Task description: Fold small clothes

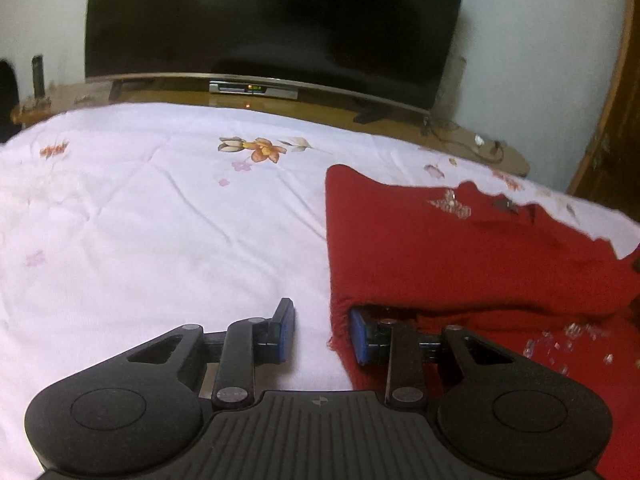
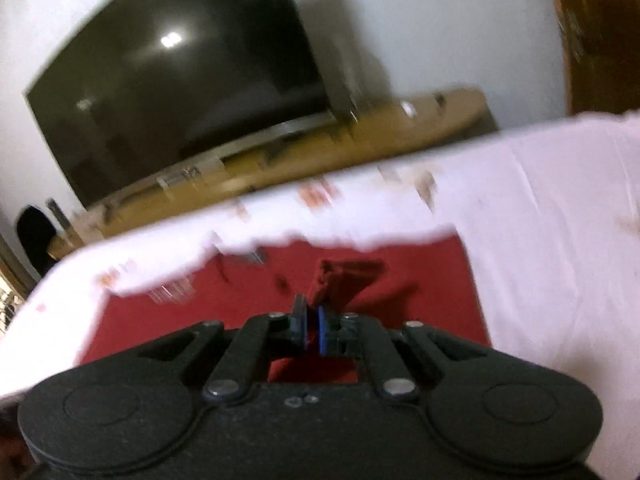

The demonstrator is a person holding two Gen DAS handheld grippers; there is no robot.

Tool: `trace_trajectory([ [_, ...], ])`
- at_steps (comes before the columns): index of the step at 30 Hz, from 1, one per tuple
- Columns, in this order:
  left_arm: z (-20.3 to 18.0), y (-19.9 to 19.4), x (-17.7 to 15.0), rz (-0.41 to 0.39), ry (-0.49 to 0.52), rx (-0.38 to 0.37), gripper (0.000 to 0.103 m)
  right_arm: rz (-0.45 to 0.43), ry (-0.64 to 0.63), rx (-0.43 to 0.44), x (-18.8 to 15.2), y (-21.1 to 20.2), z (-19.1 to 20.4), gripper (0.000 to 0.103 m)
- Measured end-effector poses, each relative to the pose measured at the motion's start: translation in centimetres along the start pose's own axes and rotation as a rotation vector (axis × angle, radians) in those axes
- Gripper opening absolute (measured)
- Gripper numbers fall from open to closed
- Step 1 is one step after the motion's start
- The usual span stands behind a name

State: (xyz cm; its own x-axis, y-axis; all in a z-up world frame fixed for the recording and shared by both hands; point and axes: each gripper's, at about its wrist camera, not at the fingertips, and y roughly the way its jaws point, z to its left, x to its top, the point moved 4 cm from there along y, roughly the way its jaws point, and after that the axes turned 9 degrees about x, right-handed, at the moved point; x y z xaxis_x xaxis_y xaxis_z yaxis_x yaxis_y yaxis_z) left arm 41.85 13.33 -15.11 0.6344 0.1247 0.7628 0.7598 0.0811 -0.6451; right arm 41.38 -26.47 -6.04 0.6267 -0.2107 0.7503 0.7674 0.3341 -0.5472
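A red garment (image 1: 440,248) with sparkly trim lies flat on the white flowered bedsheet (image 1: 160,220), at the right of the left wrist view. My left gripper (image 1: 320,312) stands open astride the garment's near left edge. Its right finger (image 1: 360,336) is tucked under a fold of the red cloth, and its left finger (image 1: 282,328) rests over bare sheet. In the blurred right wrist view my right gripper (image 2: 311,306) is shut on a pinched-up flap of the red garment (image 2: 344,276), above the rest of the spread cloth (image 2: 200,320).
A large dark television (image 1: 280,20) stands on a low wooden bench (image 1: 460,140) just beyond the bed's far edge. A wooden door (image 1: 612,120) is at the far right. The bedsheet (image 2: 540,220) stretches bare to the left and right of the garment.
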Motion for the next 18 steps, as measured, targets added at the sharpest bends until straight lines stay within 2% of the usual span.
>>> trace_trajectory([
  [5,-0.2,0.0,0.1,0.004,0.017,0.009,0.032,0.015,0.026,-0.027,-0.9,0.1,-1.5,0.006],
  [11,-0.4,-0.3,0.0,-0.004,0.02,0.015,0.032,-0.065,-0.033,0.015,0.9,-2.1,-0.2,0.006],
  [12,-0.4,-0.2,0.0,-0.005,0.02,0.015,0.032,-0.062,-0.041,0.003,1.0,-2.0,-0.4,0.006],
  [14,-0.3,-0.2,0.0,-0.002,0.023,0.014,0.032,0.0,-0.028,-0.053,0.3,-0.7,-1.6,0.006],
  [16,-0.3,-0.2,0.0,0.0,0.025,0.013,0.032,0.042,-0.01,-0.074,-0.3,0.2,-2.3,0.006],
  [18,-0.3,-0.2,0.0,0.001,0.024,0.012,0.032,0.046,-0.015,-0.077,-0.5,0.3,-2.3,0.006],
])
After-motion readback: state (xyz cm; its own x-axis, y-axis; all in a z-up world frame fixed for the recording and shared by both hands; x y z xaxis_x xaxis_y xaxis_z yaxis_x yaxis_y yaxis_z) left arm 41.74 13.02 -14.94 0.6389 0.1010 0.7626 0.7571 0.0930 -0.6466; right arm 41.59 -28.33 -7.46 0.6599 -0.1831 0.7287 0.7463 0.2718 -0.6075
